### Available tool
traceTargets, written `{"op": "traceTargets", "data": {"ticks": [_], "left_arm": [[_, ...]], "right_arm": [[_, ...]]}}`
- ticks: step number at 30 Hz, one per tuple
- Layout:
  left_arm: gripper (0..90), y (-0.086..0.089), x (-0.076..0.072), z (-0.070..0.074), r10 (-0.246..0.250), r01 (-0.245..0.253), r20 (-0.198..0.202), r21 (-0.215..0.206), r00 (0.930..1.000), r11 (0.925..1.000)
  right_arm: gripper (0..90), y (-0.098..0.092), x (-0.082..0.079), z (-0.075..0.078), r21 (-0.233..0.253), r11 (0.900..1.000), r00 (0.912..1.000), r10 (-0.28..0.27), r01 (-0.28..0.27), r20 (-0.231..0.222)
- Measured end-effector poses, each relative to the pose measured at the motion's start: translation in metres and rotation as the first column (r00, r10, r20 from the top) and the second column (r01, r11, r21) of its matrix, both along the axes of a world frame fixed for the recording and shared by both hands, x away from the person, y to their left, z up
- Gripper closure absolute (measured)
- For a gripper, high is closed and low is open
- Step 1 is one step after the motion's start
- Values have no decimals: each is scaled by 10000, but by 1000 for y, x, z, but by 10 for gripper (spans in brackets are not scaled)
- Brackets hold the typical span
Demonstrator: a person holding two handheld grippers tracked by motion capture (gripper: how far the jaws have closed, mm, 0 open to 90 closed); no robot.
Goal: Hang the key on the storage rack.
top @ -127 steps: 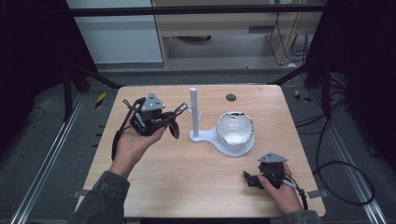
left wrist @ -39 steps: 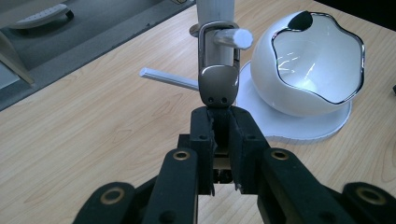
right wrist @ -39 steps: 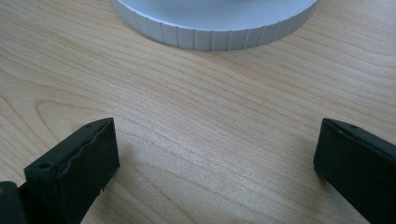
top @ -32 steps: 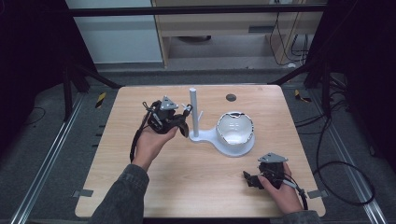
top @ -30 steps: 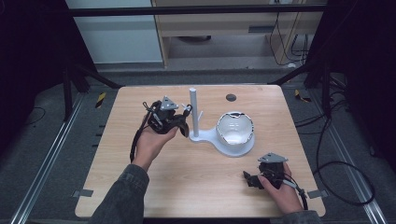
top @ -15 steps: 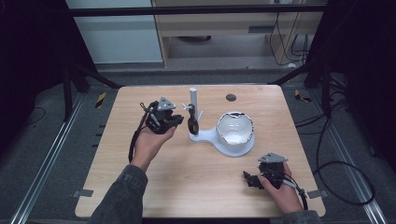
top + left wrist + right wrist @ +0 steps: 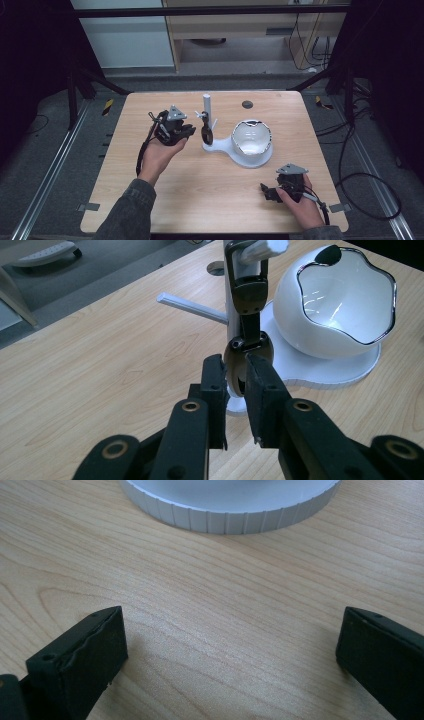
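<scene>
Fingers point(image 7: 215, 385) of left gripper point(image 7: 235, 377) narrowly parted, flanking round dark end of small metal tool point(image 7: 247, 325) hanging from peg on white stand point(image 7: 209, 142). Touching or just a hair off, can't tell. Tool hangs left of white bowl point(image 7: 251, 140), mid-table point(image 7: 200, 200), near stand's upright post. Thin white peg point(image 7: 192, 308) sticks out to left behind tool. Right gripper point(image 7: 230, 645) spread wide, holding nothing, resting on near right part of table, just short of stand's ridged base rim point(image 7: 225, 517). Small dark hole point(image 7: 247, 104) at far edge.
</scene>
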State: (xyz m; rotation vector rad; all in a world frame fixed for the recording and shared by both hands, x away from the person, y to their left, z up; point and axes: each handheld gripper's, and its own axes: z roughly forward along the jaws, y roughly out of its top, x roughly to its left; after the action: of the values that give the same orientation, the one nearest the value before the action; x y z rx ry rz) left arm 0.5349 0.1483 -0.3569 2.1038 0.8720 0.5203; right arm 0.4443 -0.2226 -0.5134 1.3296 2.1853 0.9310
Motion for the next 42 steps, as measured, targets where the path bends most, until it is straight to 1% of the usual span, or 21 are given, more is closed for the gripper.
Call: {"op": "traceTargets", "data": {"ticks": [4, 9, 12, 14, 16, 20, 22, 23, 25, 27, 28, 30, 33, 39, 42], "left_arm": [[751, 2, -3, 1, 28, -28, 90, -28, 10000, 10000], [696, 4, -7, 3, 100, -99, 102, -98, 9999, 9999], [642, 4, -10, 5, 138, -137, 166, -87, 9998, 9999], [590, 5, -12, 6, 117, -117, 262, -2, 9996, 9999], [525, 6, -14, 7, 114, -113, 275, -25, 9996, 9999], [308, 8, -17, 6, -69, 74, 197, -225, 9998, 9997], [196, 9, -21, 4, -38, 45, 220, -317, 9998, 9995], [142, 10, -23, 3, -47, 53, 181, -316, 9998, 9995], [86, 11, -26, -2, -156, 158, 115, -173, 9998, 9997], [76, 12, -29, -6, -251, 250, 100, 80, 9996, 9997], [63, 13, -30, -8, -332, 331, 68, 129, 9994, 9994], [58, 16, -33, -13, -439, 440, -43, 150, 9990, 9989], [58, 20, -35, -16, -478, 478, 2, 149, 9989, 9987], [58, 32, -40, -23, -285, 286, -43, 108, 9996, 9995], [59, 37, -43, -29, -242, 244, -89, 278, 9997, 9993]], "right_arm": [[4, 0, 0, 0, 3, 10000, 10000, -4, 4, -2], [4, 0, 0, 0, -2, 10000, 10000, -5, 5, 1], [4, 0, 0, 0, 17, 10000, 10000, -20, 20, -16], [3, 0, 0, 0, 16, 10000, 10000, -19, 19, -16], [4, 0, 0, 0, 2, 10000, 10000, -3, 3, 0], [4, 0, 0, 0, 2, 10000, 10000, -3, 3, -3], [4, 0, 0, 0, 14, 10000, 10000, -15, 16, -13], [4, 0, 0, 0, 15, 10000, 10000, -20, 20, -16], [6, 1, -1, 0, 22, 10000, 10000, -60, 60, -18], [6, 1, -1, 0, 31, 9999, 9999, -104, 104, -33], [6, 1, -1, 0, 31, 9999, 9999, -101, 102, -32], [5, 1, -1, 0, 35, 10000, 9999, -93, 94, -36], [4, 1, -1, 0, 19, 10000, 10000, -64, 64, -25], [4, 1, -1, 0, 33, 10000, 10000, -46, 46, -29], [4, 2, -1, 0, 37, 10000, 10000, -49, 49, -35]]}}
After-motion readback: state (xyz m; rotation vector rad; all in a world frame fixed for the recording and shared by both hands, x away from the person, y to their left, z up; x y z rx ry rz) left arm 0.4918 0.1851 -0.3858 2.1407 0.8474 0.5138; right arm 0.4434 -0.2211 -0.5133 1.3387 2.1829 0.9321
